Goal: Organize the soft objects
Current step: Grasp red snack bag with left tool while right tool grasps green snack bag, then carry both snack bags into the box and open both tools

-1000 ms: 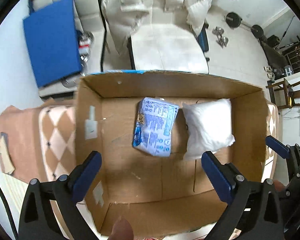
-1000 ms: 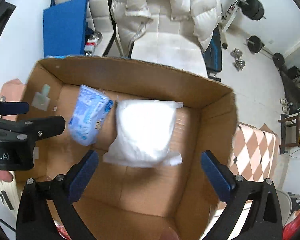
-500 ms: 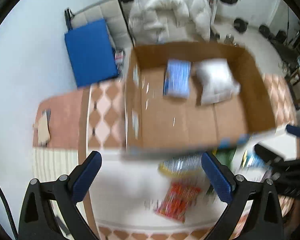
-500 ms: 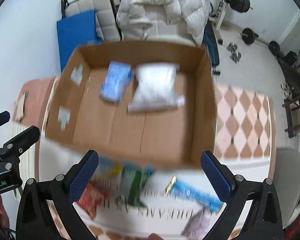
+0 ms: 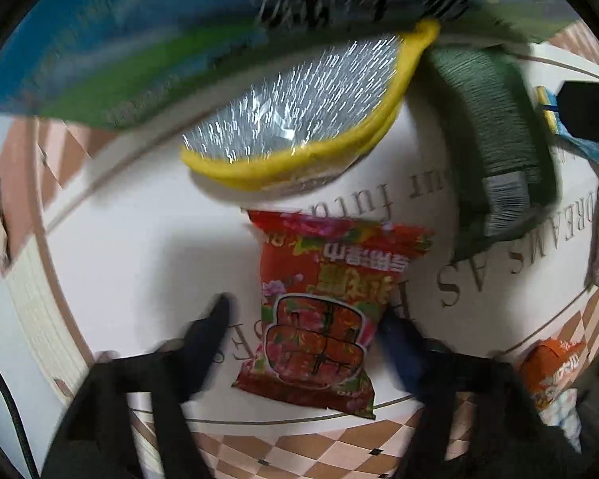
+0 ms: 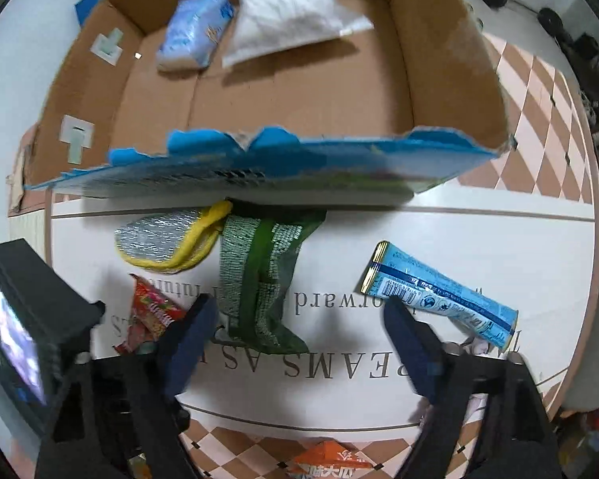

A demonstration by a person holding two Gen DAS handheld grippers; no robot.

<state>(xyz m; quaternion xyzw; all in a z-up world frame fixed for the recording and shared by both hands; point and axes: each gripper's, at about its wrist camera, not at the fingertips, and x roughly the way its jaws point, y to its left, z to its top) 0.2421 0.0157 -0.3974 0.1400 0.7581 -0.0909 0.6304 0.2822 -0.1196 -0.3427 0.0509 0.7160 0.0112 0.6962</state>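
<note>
A red snack packet (image 5: 319,311) lies flat on the white lettered mat (image 5: 119,239). My left gripper (image 5: 305,327) is low over it, its jaws closing with the packet between them. The right fingertip (image 5: 395,335) is at the packet's edge; the left one stands apart from it. My right gripper (image 6: 299,319) hangs over the mat (image 6: 459,231), jaws closing. A green packet (image 6: 259,279) lies partly between its fingers, untouched. A light blue tube packet (image 6: 439,299) lies by its right finger. The cardboard box (image 6: 451,64) holds a blue tissue pack (image 6: 195,28) and a white pillow (image 6: 295,12).
A silver pad with a yellow rim (image 5: 299,119) lies against the box's near wall (image 5: 139,40), next to the green packet (image 5: 495,139). An orange packet (image 6: 323,459) sits at the mat's near edge. The checkered floor (image 6: 539,119) surrounds the mat.
Both grippers have come back from above the box and sunk toward the mat. The left one now straddles the red packet with narrower jaws. The right one's jaws have narrowed slightly.
</note>
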